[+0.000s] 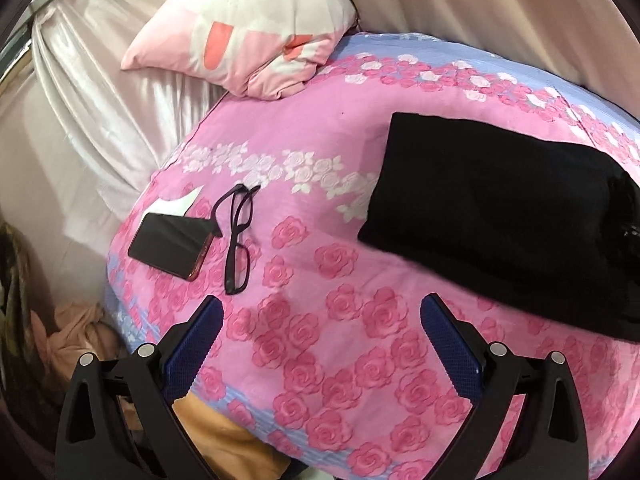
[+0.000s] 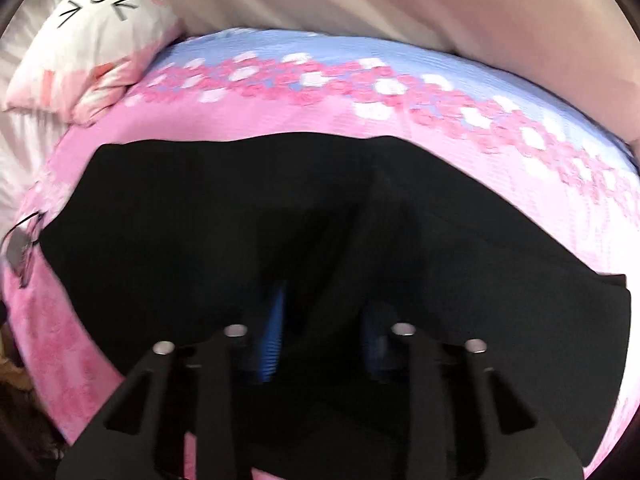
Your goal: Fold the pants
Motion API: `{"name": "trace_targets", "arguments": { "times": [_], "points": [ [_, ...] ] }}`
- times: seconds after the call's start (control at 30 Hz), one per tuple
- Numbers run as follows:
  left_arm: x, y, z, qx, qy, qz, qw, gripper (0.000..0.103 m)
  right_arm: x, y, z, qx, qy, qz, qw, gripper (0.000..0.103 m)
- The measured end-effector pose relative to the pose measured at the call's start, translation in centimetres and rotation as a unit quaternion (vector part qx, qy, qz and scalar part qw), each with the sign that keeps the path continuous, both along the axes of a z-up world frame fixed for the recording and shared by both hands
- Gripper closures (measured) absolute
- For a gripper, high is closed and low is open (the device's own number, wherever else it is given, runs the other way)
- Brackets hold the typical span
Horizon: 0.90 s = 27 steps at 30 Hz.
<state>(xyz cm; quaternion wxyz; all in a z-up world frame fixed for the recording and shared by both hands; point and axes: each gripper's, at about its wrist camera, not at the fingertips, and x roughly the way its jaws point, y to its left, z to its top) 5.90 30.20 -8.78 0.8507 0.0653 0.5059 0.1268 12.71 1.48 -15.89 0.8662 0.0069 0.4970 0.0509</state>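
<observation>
Lying across the far-right part of a bed, the black pants (image 1: 500, 216) look already folded into a thick rectangle, flat on a pink rose-print bedspread (image 1: 340, 360).

The right gripper (image 2: 320, 344) hangs directly over the near edge of the pants. Its blue-padded fingers (image 2: 274, 336) are dark and blurred against the black cloth, so I cannot tell whether they pinch any fabric or merely stand partly closed above it.

The left gripper (image 1: 322, 320) hovers over bare bedspread, near the pants' lower-left corner but not touching them, with its jaws wide apart and nothing between them.

To do this step well, I judge the right fingers should catch every layer at the edge, not just the top one, while the left steadies the opposite corner so the stack does not slide.

Only the left wrist view clearly shows a dark phone (image 1: 170, 246) and black-framed glasses (image 1: 236, 236) on the bedspread, well left of the pants, and a pink cartoon-cat pillow (image 1: 240, 32) beyond. Only the right wrist view shows the pants' full width.
</observation>
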Motion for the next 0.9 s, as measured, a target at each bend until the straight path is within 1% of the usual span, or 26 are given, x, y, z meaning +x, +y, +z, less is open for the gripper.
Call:
{"name": "trace_targets", "arguments": {
  "times": [0.07,0.1,0.13,0.17,0.2,0.23,0.27,0.3,0.33,0.37,0.43,0.47,0.5,0.57,0.67,0.73,0.8,0.87,0.9],
  "points": [
    [-0.1,0.0,-0.1,-0.001,-0.001,0.002,1.0,0.005,-0.1,1.4,-0.6,-0.017,-0.002,0.024,1.0,0.075],
    [-0.1,0.1,-0.2,-0.002,0.002,0.005,1.0,0.005,-0.3,1.8,-0.7,-0.03,-0.009,0.032,0.999,0.068],
    [0.0,0.2,-0.4,-0.003,0.004,0.008,1.0,0.005,-0.5,2.2,-0.7,-0.037,-0.014,0.05,0.998,0.057],
    [-0.1,0.3,-0.5,-0.005,0.007,0.012,0.9999,0.005,-0.7,2.3,-0.6,-0.04,-0.015,0.059,0.997,0.051],
    [-0.1,0.5,-0.6,-0.008,0.008,0.015,0.9998,0.005,-1.2,2.4,0.1,-0.044,-0.015,0.06,0.997,0.049],
    [-0.2,0.8,-0.6,-0.012,0.01,0.02,0.9997,0.005,-1.7,2.2,1.1,-0.04,-0.02,0.052,0.998,0.049],
    [-0.3,1.2,-0.6,-0.016,0.01,0.027,0.9995,0.005,-2.8,2.3,3.1,-0.022,-0.042,0.045,0.998,0.048],
    [-0.5,1.8,-0.5,-0.017,0.007,0.034,0.9992,0.005,-3.3,2.9,4.3,-0.007,-0.056,0.051,0.997,0.045],
    [-0.7,2.3,-0.5,-0.017,0.005,0.041,0.999,0.005,-3.6,4.1,5.3,0.003,-0.066,0.067,0.996,0.038],
    [-0.9,2.9,-0.5,-0.019,0.003,0.049,0.9986,0.005,-3.7,6.7,6.2,0.003,-0.074,0.103,0.992,0.035],
    [-1.1,4.2,-0.9,-0.025,0.006,0.067,0.9974,0.005,-3.3,11.2,6.7,-0.008,-0.087,0.161,0.983,0.029],
    [-1.2,4.8,-1.1,-0.025,0.009,0.076,0.9968,0.005,-2.8,14.5,6.4,-0.013,-0.092,0.197,0.976,0.029],
    [-1.4,5.5,-1.2,-0.025,0.011,0.086,0.996,0.005,-2.3,16.4,6.0,-0.022,-0.091,0.214,0.972,0.029],
    [-1.8,6.6,-1.2,-0.022,0.01,0.099,0.9948,0.005,-1.2,21.9,4.7,-0.058,-0.083,0.253,0.962,0.029],
    [-3.0,8.5,-0.9,-0.015,0.008,0.119,0.9928,0.005,-0.4,26.6,2.7,-0.094,-0.072,0.284,0.952,0.029],
    [-3.7,9.7,-0.9,-0.013,0.011,0.13,0.9914,0.005,-0.2,28.4,0.8,-0.113,-0.053,0.293,0.948,0.029],
    [-4.5,11.1,-1.1,-0.014,0.015,0.145,0.9892,0.005,0.1,28.9,-0.7,-0.116,-0.035,0.292,0.949,0.028],
    [-5.1,11.9,-1.3,-0.016,0.017,0.156,0.9876,0.005,0.2,28.4,-1.1,-0.099,-0.046,0.285,0.952,0.031],
    [-5.2,12.3,-1.4,-0.016,0.018,0.159,0.987,0.005,0.3,28.4,-1.1,-0.094,-0.046,0.285,0.953,0.037]
  ]
}}
